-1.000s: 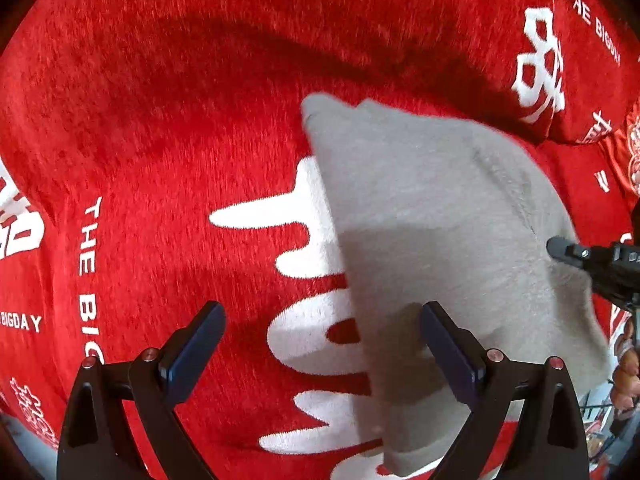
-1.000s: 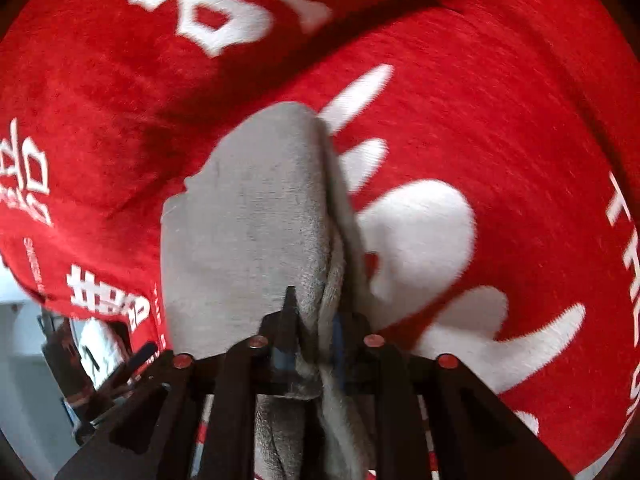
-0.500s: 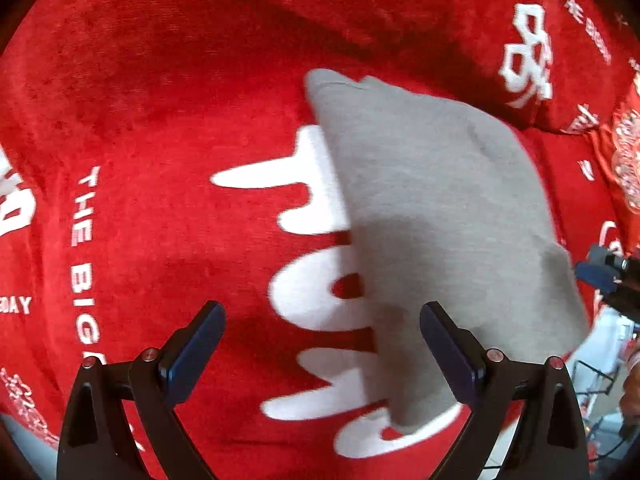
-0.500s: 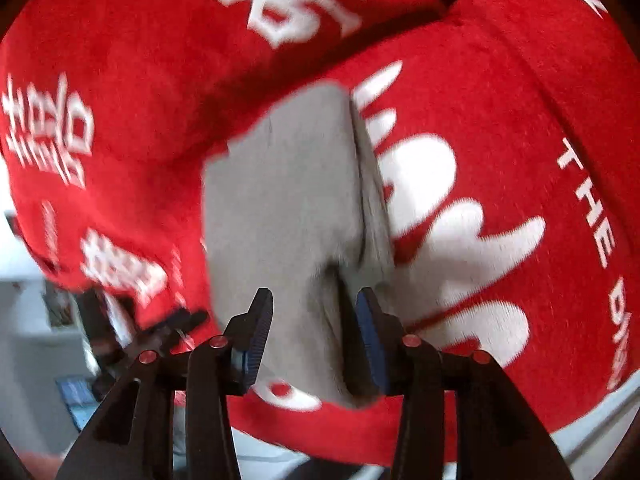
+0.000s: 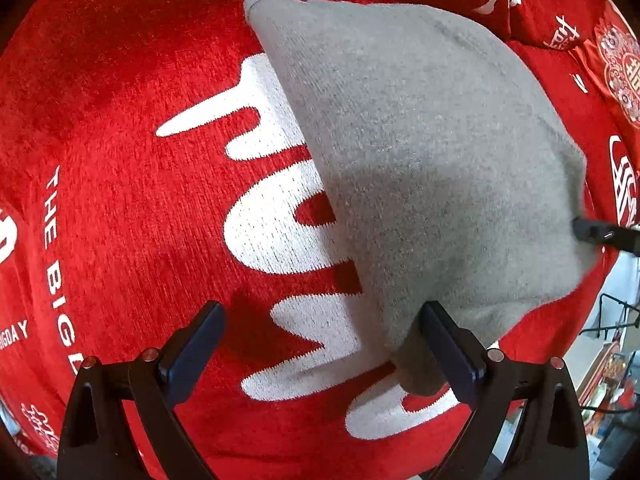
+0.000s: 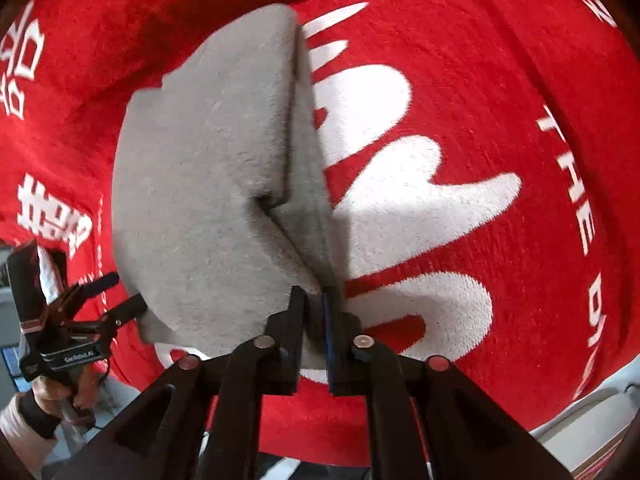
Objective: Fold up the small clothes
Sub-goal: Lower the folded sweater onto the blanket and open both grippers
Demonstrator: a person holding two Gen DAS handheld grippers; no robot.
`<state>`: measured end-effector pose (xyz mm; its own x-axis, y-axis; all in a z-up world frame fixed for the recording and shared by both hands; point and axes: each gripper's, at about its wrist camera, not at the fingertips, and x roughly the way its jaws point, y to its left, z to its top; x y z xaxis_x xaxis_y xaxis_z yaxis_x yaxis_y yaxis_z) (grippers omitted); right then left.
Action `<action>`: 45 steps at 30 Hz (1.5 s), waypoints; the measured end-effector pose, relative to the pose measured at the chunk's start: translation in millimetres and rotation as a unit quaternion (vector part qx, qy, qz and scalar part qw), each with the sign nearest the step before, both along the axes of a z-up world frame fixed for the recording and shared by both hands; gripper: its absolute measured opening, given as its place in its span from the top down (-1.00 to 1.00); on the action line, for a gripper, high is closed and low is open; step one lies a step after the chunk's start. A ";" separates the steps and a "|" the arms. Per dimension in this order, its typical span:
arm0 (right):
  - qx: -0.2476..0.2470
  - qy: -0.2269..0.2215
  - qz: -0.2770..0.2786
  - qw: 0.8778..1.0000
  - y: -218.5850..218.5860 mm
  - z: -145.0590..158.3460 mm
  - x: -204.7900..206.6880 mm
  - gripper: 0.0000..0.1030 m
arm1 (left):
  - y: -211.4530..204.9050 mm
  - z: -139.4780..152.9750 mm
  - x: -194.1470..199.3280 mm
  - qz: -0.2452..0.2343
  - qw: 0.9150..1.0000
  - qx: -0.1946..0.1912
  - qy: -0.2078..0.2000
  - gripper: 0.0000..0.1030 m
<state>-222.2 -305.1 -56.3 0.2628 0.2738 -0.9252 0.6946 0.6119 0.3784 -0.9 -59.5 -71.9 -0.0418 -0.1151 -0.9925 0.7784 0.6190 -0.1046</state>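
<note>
Grey cloth (image 5: 420, 168) lies folded on the red blanket (image 5: 120, 128), covering part of the big white lettering (image 5: 276, 232) woven into it. Right gripper (image 6: 316, 316) has its jaws nearly together, pinched on the cloth's near corner; they have just been closing, and grey fabric sits between the pads and bunches up just above them. From the right wrist view the cloth shows two layers: an upper flap with a straight edge running away from the gripper, a narrower strip of the lower layer exposed beside it, and a small pucker where the flap edge bends. Left gripper (image 5: 320, 344) is spread wide and gripping nothing. Its right-hand finger (image 5: 448, 352) is at the cloth's near edge, whose corner droops just in front of the pad; can't tell if they touch. Its left-hand finger is over bare blanket and lettering. In the left wrist view the right gripper's tip pokes in at the frame's right edge, at the cloth's far side. In the right wrist view the left gripper is at lower left beside the cloth's corner, with the hand (image 6: 60, 392) holding its handle and a light sleeve cuff (image 6: 16, 432) below it. Small white text and emblems dot the blanket's margins.
</note>
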 end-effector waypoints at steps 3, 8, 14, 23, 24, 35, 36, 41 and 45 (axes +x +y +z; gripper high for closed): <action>-0.006 0.011 -0.001 1.000 0.6 5.2 -8.0 0.60 | -3.0 4.1 0.2 0.004 1.000 0.004 0.000 -0.90; 0.010 0.021 -0.026 0.999 -0.9 14.2 -19.1 0.59 | -2.8 13.1 2.9 0.007 1.000 0.010 -0.005 -0.90; -0.003 0.006 -0.056 0.998 -16.8 42.4 -20.4 0.51 | 0.1 30.2 15.7 0.017 1.000 0.007 -0.016 -0.90; 0.001 -0.011 -0.061 0.998 -31.0 51.1 -6.4 0.44 | -1.4 38.9 28.4 0.035 0.999 0.007 -0.024 -0.90; 0.005 -0.008 -0.061 0.998 -31.2 48.2 -5.0 0.41 | 0.3 35.6 24.6 0.035 0.999 0.007 -0.025 -0.90; 0.012 -0.015 -0.051 0.998 -44.1 43.5 11.9 -0.18 | -5.6 38.0 26.9 0.045 0.999 0.005 -0.012 -0.90; 0.015 -0.016 -0.052 0.998 -46.7 42.5 13.5 -0.18 | -4.4 40.1 29.2 0.049 0.999 0.001 -0.009 -0.90; 0.036 -0.026 -0.059 0.997 -60.5 33.9 22.0 -0.19 | -7.4 45.4 48.9 0.090 0.996 -0.018 0.009 -0.90; 0.062 -0.035 -0.061 0.996 -72.1 21.9 29.2 -0.19 | -11.3 40.6 67.9 0.126 0.991 -0.028 0.031 -0.90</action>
<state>-193.0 -377.2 -34.4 0.3635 0.3461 -0.8649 0.7303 0.4705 0.4953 67.0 -70.7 -31.3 -0.0660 -0.1849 -0.9805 0.5903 0.7850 -0.1878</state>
